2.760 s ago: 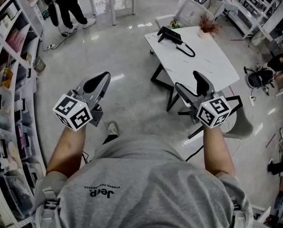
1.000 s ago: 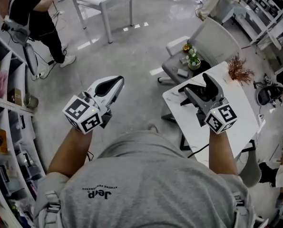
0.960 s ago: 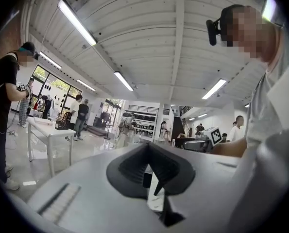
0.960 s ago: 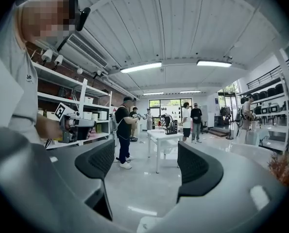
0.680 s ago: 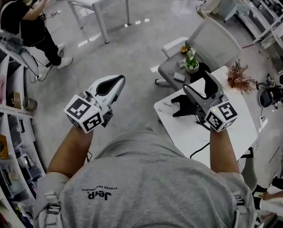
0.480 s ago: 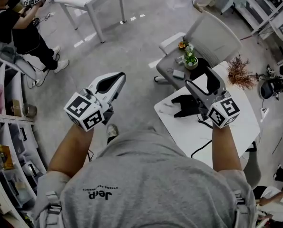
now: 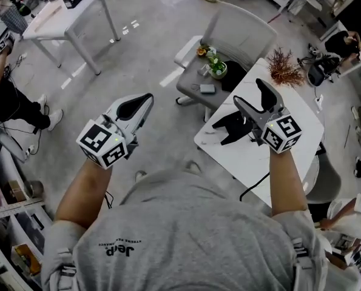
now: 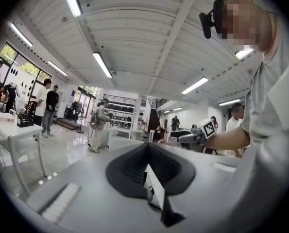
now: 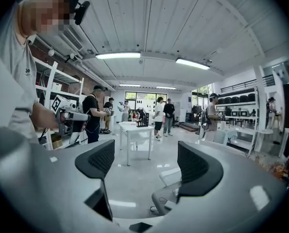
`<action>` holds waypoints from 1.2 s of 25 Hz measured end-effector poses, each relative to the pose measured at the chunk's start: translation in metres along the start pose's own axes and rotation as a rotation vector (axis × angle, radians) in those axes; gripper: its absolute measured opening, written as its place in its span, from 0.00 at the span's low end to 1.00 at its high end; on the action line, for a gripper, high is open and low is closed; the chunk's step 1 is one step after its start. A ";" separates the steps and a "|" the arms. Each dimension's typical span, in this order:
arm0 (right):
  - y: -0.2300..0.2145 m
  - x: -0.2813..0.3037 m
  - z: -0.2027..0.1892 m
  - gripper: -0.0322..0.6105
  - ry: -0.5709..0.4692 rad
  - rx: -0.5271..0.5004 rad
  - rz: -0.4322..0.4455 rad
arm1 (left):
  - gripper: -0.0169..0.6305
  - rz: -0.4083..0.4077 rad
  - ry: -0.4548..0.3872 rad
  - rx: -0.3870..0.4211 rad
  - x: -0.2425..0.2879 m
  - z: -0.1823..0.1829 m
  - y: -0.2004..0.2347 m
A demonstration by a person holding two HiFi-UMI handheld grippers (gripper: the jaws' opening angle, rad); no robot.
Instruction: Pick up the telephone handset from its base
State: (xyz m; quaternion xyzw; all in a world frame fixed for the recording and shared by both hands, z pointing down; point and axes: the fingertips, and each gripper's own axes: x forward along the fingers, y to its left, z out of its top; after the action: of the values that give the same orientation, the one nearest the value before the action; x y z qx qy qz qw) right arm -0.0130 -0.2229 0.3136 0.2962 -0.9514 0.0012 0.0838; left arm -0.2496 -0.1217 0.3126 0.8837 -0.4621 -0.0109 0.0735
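WHITE TABLE, CORNER NEAREST US: The black telephone (image 7: 230,128) sits close to the edge of the white table (image 7: 229,157). Its handset appears to lie on the base, though from the head view we cannot tell the two apart. Our right gripper (image 7: 253,99) hovers above and just beyond the telephone, jaws spread wide and empty. Its own view shows only floor and a grey chair (image 7: 195,83) through the gap. Our left gripper (image 7: 142,100) hangs over bare floor, well apart from the table, its pads pressed together on nothing. Both forearms reach forward, marker cubes toward us, jaws pointing away and roughly level.

By our reading, the reach is the step in hand. The right gripper needs to tip downward and line its open jaws across the handset's narrow middle. It should close only once both pads flank the handset, then lift straight up, so the dark cord (image 7: 256,183) hanging off the table edge does not drag the base.
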 end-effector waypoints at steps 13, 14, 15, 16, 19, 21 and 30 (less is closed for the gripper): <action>-0.060 -0.066 -0.106 0.65 0.240 -0.130 -0.013 | 0.10 -0.227 0.112 -0.009 0.138 -0.069 -0.064; -0.063 -0.071 -0.118 0.65 0.264 -0.147 -0.002 | 0.10 -0.245 0.122 -0.008 0.148 -0.077 -0.072; -0.065 -0.076 -0.129 0.65 0.286 -0.166 0.009 | 0.10 -0.264 0.134 -0.007 0.158 -0.086 -0.079; -0.067 -0.081 -0.141 0.65 0.308 -0.186 0.019 | 0.10 -0.283 0.146 -0.005 0.167 -0.094 -0.087; -0.072 -0.094 -0.176 0.65 0.376 -0.236 0.049 | 0.10 -0.333 0.182 -0.003 0.190 -0.117 -0.107; -0.071 -0.101 -0.203 0.64 0.426 -0.265 0.081 | 0.10 -0.364 0.205 0.000 0.204 -0.133 -0.120; -0.056 -0.107 -0.307 0.64 0.607 -0.421 0.219 | 0.10 -0.456 0.281 0.001 0.243 -0.191 -0.160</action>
State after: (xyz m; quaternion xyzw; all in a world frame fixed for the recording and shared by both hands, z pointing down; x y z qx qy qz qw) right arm 0.1540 -0.1926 0.5966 0.1554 -0.8889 -0.0975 0.4199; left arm 0.0366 -0.2080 0.4910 0.9578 -0.2364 0.0960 0.1324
